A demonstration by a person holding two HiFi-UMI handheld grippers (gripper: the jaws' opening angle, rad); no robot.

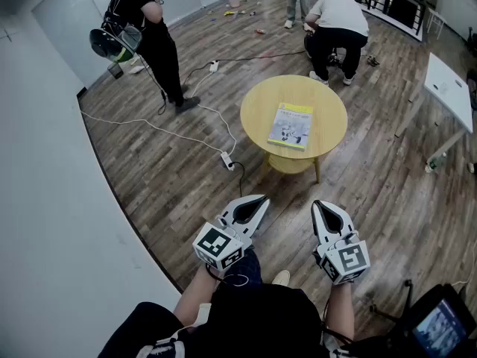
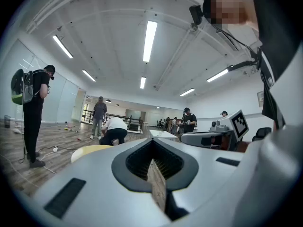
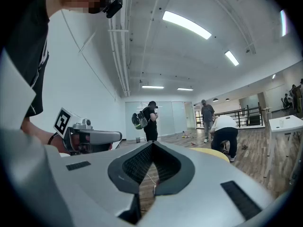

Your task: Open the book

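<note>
Closed book (image 1: 291,126) lying flat on round yellow table (image 1: 256,118), far centre, left gripper (image 1: 261,198) and right gripper (image 1: 319,204) side by side, near, well apart from the table, both jaws pressed together and empty, wood floor (image 1: 186,171) between.

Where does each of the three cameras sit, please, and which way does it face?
Head view: on the person's head, facing steeply down; forearms, left tool, right tool, book on round table.
Left gripper view: on left tool, level along its shut jaws; right tool alongside.
Right gripper view: mirrored, left tool alongside.
Shared: round table, stooping person.
</note>
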